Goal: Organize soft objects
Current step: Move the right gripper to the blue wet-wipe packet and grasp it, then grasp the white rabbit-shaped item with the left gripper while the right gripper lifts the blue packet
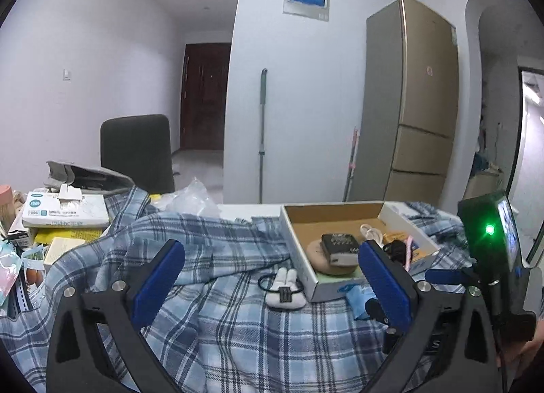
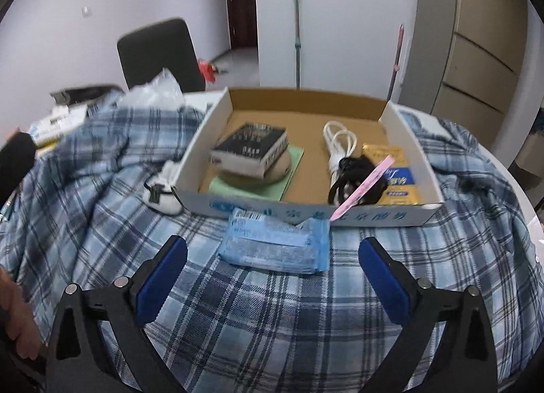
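Note:
A blue plaid shirt lies spread over the table; it also shows in the right wrist view. A white plush rabbit clip lies on it, left of a shallow cardboard box. In the right wrist view the box holds a dark book, a white cable, a yellow packet and a pink strip. A blue tissue pack lies in front of the box, just ahead of my open, empty right gripper. My left gripper is open and empty above the shirt, near the rabbit clip.
Boxes and papers are piled at the table's left. A clear plastic bag lies behind the shirt. A dark chair stands beyond the table. A mop handle and a fridge stand by the wall.

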A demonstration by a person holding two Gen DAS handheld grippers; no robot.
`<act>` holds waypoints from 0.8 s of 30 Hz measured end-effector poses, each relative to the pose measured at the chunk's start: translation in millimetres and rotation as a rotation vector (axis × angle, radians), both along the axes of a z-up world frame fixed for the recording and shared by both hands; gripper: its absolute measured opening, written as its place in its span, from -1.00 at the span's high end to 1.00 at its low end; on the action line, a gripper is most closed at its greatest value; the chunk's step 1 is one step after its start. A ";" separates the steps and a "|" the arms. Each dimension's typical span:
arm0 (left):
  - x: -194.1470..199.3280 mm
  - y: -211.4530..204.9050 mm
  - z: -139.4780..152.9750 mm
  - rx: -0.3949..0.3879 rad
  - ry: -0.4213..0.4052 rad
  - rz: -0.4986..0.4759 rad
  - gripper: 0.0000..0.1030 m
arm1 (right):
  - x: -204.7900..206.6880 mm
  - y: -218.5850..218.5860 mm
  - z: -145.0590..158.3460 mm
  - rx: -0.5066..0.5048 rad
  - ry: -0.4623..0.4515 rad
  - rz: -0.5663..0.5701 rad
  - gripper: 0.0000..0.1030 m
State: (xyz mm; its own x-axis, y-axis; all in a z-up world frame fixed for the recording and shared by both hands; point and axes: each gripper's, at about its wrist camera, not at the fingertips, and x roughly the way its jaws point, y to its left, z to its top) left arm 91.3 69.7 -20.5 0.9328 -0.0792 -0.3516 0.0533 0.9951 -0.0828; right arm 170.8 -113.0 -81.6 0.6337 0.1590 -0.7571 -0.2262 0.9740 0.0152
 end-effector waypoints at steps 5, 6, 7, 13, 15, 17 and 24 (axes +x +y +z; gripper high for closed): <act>5.6 1.3 -5.3 -0.003 0.028 0.002 -1.00 | 13.2 -3.9 -10.3 0.010 0.039 -0.032 -0.95; 6.0 1.6 -5.6 -0.004 0.032 0.003 -1.00 | 16.3 -5.1 -11.8 0.009 0.044 -0.037 -0.95; 6.8 1.7 -6.3 -0.004 0.037 0.006 -1.00 | 19.0 -6.2 -13.4 0.013 0.051 -0.041 -0.95; 8.6 2.2 -8.8 0.010 0.050 0.044 -1.00 | 27.7 -2.6 -21.0 0.010 0.040 -0.018 -0.95; 6.8 4.2 -8.0 0.012 0.041 0.068 -1.00 | 30.5 -0.2 -26.2 0.009 0.070 -0.010 -0.95; 7.9 5.7 -8.6 0.007 0.048 0.068 -1.00 | 30.8 -0.1 -29.0 0.016 0.080 -0.006 -0.63; 9.4 6.9 -9.3 0.003 0.055 0.068 -1.00 | 19.5 -0.4 -16.7 0.023 0.070 0.049 -0.45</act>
State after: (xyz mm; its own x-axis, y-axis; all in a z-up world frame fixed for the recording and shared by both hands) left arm 100.7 76.7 -29.8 0.9152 -0.0149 -0.4027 -0.0194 0.9965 -0.0809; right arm 190.2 -113.4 -98.3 0.5703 0.2069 -0.7949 -0.2715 0.9609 0.0553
